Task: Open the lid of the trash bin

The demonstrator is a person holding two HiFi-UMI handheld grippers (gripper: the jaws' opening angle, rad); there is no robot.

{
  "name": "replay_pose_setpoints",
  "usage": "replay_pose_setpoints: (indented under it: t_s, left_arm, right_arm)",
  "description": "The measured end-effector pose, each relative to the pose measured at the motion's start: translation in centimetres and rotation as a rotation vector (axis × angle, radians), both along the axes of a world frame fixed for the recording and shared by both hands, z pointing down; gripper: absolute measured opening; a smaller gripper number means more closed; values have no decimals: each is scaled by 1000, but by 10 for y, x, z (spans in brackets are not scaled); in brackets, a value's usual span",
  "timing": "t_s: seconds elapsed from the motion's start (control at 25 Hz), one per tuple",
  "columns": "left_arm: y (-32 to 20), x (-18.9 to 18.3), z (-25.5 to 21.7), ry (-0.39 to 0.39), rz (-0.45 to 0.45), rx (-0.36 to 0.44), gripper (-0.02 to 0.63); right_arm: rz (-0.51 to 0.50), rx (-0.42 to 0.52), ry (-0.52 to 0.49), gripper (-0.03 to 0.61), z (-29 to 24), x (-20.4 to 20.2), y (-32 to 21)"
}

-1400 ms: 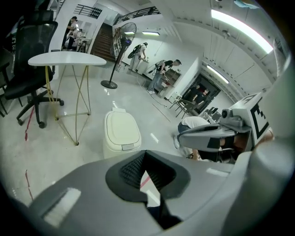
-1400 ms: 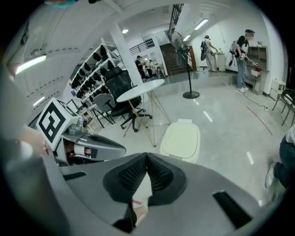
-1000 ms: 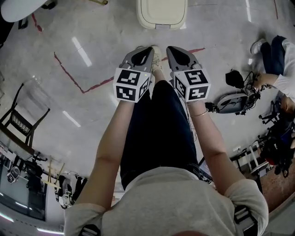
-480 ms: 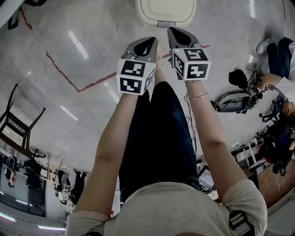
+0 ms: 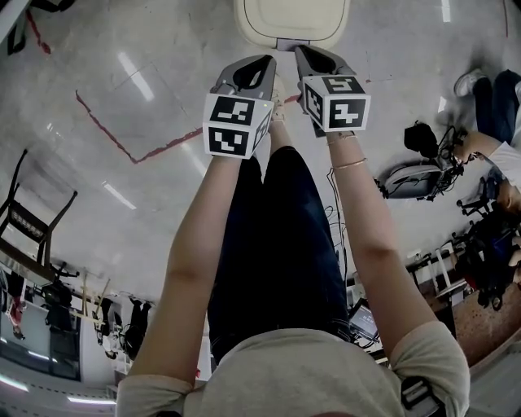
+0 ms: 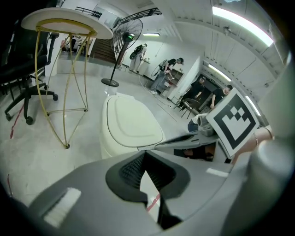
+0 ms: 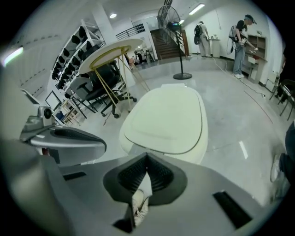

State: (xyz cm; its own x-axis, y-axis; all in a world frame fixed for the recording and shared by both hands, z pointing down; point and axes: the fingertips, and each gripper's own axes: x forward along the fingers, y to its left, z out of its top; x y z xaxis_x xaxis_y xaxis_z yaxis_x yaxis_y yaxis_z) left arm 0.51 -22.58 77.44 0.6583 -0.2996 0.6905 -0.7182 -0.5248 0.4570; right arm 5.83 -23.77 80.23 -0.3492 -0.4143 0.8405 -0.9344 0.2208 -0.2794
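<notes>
A cream trash bin [image 5: 291, 18] stands on the floor straight ahead, its lid [image 6: 131, 123] down and flat. The lid [image 7: 168, 119] fills the middle of the right gripper view, with a small grey tab [image 5: 291, 42] at the bin's front edge. My left gripper [image 5: 262, 60] is held out just short of the bin, slightly to the left, jaws together and empty. My right gripper [image 5: 304, 50] is beside it, its tip at the bin's front edge in the head view, also shut and empty. Whether it touches the bin I cannot tell.
A round table on yellow wire legs [image 6: 64, 27], an office chair [image 6: 23, 73] and a standing fan [image 6: 122, 44] are left of and behind the bin. Red tape [image 5: 122, 138] marks the floor. A seated person [image 5: 492, 89] and floor equipment [image 5: 411, 179] are at right.
Both grippers have moved forward toward the bin, and the bin sits closer in the head view. The right gripper's tip has reached the bin's front edge.
</notes>
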Motion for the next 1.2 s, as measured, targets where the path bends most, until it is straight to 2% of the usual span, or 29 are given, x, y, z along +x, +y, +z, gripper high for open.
replay_pose_setpoints:
  t_s: [0.28,0.44,0.6,0.76,1.0,1.2]
  left_arm:
    - [-7,3,12,-4,-20,-22,5]
    - [-2,3,15,-13,-11,-30,5]
    - [1,2,15,-12,-22,-45,5]
    - [4,5,10,-4,-16,-53,5]
    - [6,7,-4,5,-16,-60,5]
    - [6,6,-26,7,1,-53,5]
  right_arm:
    - [84,-16,-51,8,8,4,4]
    - [81,-21,-39,8,10,4,5]
    - [157,-49,-95,8,11,6,6]
    - [139,-64,-92,8,10,6,5]
    - [173,-66,-90,8,-1,9,2]
    - [154,-14,-169,8,-37,-1,-2]
